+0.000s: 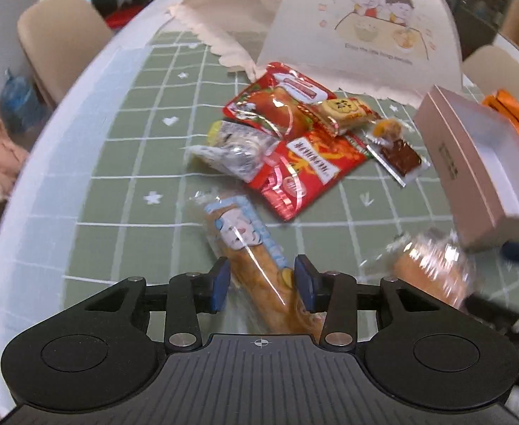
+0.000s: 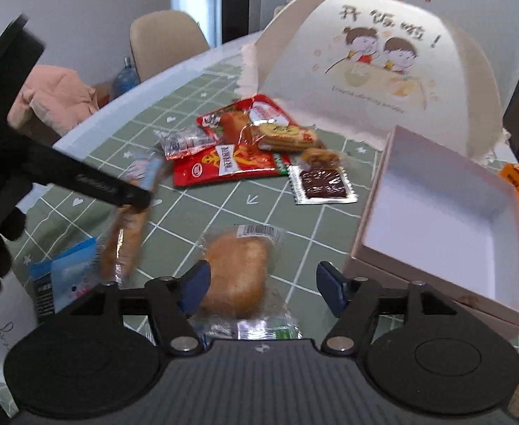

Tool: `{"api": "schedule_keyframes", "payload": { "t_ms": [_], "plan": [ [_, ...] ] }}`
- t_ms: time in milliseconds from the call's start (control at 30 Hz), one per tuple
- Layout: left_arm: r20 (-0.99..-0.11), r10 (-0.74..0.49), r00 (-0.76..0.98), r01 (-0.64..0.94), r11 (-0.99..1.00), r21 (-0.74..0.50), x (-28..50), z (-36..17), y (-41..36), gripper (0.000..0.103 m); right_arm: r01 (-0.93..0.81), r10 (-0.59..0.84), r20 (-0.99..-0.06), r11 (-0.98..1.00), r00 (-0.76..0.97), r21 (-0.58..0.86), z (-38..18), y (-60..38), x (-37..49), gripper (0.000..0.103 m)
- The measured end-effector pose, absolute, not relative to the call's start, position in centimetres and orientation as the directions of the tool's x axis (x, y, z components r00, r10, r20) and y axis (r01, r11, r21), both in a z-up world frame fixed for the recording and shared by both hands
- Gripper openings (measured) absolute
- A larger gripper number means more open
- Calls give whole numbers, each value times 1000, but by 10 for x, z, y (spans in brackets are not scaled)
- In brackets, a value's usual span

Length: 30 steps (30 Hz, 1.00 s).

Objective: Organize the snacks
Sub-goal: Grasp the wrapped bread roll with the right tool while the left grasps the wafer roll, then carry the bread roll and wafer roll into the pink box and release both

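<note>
Left wrist view: your left gripper [image 1: 262,285] straddles the long bread [image 1: 256,265], fingers apart, wrapper slack between them. Right gripper [image 2: 263,285] stands wider around the bun [image 2: 237,276], not clamping. Both are light, soft, crinkly: grip mid-body, gently. Box [image 2: 433,212] lies right of the fingers.
</note>
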<state>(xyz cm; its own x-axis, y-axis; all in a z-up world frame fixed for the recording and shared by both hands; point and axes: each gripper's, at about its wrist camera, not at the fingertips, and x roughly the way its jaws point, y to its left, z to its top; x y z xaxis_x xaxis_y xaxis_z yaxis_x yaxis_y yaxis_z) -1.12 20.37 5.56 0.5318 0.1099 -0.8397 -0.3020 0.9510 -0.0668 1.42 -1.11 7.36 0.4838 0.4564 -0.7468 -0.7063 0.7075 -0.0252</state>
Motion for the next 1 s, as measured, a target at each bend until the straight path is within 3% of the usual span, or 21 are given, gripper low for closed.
{"api": "schedule_keyframes", "payload": {
  "t_ms": [100, 400, 533, 567, 633, 833, 1000],
  "plan": [
    [-845, 118, 521, -316, 947, -62, -32, 59, 217, 43, -724, 506, -734, 689, 453, 28, 74, -28, 7, 77],
    [-850, 37, 525, -476, 841, -257, -69, 50, 255, 49, -714, 504, -751, 697, 428, 61, 56, -10, 17, 78],
    [-864, 49, 500, -471, 853, -225, -57, 42, 243, 50, -704, 434, -798, 710, 418, 17, 38, 27, 29, 76],
    [-867, 59, 495, -460, 864, -204, -55, 41, 238, 49, -704, 406, -820, 710, 404, 5, 33, 34, 31, 62],
    [-859, 82, 506, -426, 889, -166, -54, 43, 229, 46, -708, 398, -831, 706, 390, 7, 32, 36, 29, 55],
    [-760, -6, 649, -272, 932, -239, -79, 70, 195, 34, -731, 485, -756, 682, 439, 13, 75, -17, -5, 53],
    [-650, -145, 746, -77, 950, -301, -75, 129, 150, 33, -654, 470, -732, 755, 494, 44, 100, -84, -19, 53]
  ]
}}
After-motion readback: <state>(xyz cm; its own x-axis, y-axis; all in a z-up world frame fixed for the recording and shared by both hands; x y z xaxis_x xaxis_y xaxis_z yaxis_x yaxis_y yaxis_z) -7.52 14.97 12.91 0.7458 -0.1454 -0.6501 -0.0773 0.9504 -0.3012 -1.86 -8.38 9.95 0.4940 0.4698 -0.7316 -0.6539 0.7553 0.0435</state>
